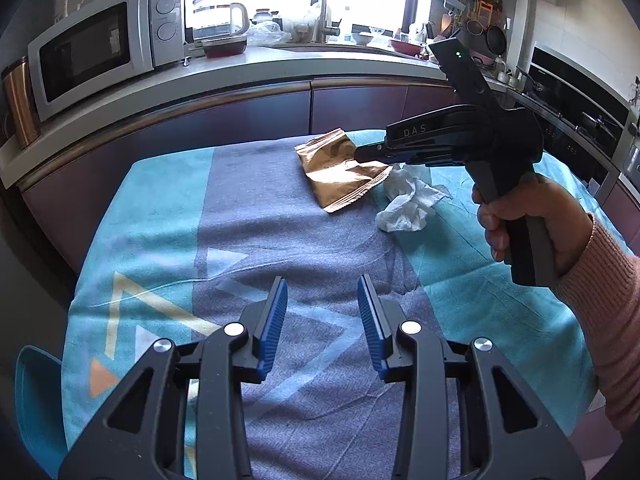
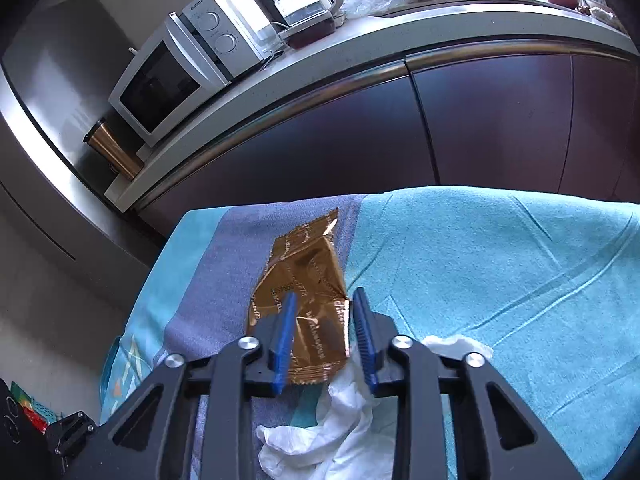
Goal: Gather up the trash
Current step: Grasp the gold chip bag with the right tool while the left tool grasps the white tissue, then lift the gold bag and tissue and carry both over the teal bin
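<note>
Right wrist view: one gold wrapper point(image 2: 308, 300), one white tissue point(image 2: 344, 412) on cloth.

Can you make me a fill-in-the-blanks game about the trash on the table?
1. The right gripper has its jaws around the shiny ____ wrapper.
2. The crumpled tissue is coloured ____.
3. The left gripper holds ____.
4. On the counter beside the kettle stands a white ____.

Missing words: gold; white; nothing; microwave
</note>
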### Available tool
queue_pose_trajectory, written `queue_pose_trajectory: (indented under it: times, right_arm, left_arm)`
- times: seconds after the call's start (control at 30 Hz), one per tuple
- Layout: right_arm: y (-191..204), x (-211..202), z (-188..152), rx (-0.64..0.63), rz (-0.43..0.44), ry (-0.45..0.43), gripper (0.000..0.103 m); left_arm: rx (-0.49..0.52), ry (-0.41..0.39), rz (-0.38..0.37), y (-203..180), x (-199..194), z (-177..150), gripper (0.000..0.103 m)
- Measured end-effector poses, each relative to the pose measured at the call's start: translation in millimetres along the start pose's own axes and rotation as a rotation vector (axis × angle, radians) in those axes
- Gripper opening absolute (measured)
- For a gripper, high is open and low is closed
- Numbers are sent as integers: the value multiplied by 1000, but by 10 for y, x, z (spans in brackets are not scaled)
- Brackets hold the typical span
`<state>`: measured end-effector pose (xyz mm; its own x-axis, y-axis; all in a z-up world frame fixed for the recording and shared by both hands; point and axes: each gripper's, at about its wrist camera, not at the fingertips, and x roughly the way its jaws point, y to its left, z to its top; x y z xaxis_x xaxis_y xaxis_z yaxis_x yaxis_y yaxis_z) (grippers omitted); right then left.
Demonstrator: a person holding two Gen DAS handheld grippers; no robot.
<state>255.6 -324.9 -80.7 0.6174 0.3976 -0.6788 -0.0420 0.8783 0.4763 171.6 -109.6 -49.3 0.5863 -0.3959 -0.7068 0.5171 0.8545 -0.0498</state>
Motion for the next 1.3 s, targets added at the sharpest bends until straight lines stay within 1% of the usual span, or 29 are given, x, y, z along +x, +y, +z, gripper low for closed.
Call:
queue_pose_trajectory:
  times: [0.07,0.2,0.37,0.6,0.7,0.77,0.8,0.9,1.07,1.13,1.2,1.27,1.3]
  right_arm:
    - [-6,-16,-22,0,14,-4,8]
    - [-1,-82,-50,-11,51,-16,6]
    - [-7,-243,-62,-5,96,-53,4]
    - [-72,-645,-23,12,132,-162,3]
    - [-175,-836,-22,34,140,-205,3]
    - [-265,-946,-39,58,142,-230,3]
    - [-312,-991,-47,67,139,-240,3]
    - [-476,-1113,-87,101,123,-270,3]
    - [-760,-1233,-185,166,114,-291,3]
    - [-847,-1259,-220,186,117,-293,3]
    - [-903,-1280,-254,200,124,-292,3]
    - [-930,-1291,-297,206,127,-290,3]
    - [-930,-1290,-316,205,129,-287,3]
  left_arm:
    - [9,5,-4,-39,39,27,37]
    - [34,12,-21,-135,131,101,37]
    - [51,19,-35,-247,215,166,37]
    - [118,23,-75,-533,357,297,37]
    - [139,25,-106,-682,439,387,40]
    - [144,26,-121,-764,518,463,45]
    - [147,30,-129,-810,554,490,45]
    - [164,29,-112,-918,698,598,49]
    - [176,51,-95,-1013,933,724,49]
    - [174,73,-88,-1029,1036,758,47]
    - [168,99,-81,-1034,1111,758,41]
    - [157,129,-80,-1028,1184,745,25]
    - [152,136,-74,-1007,1202,724,22]
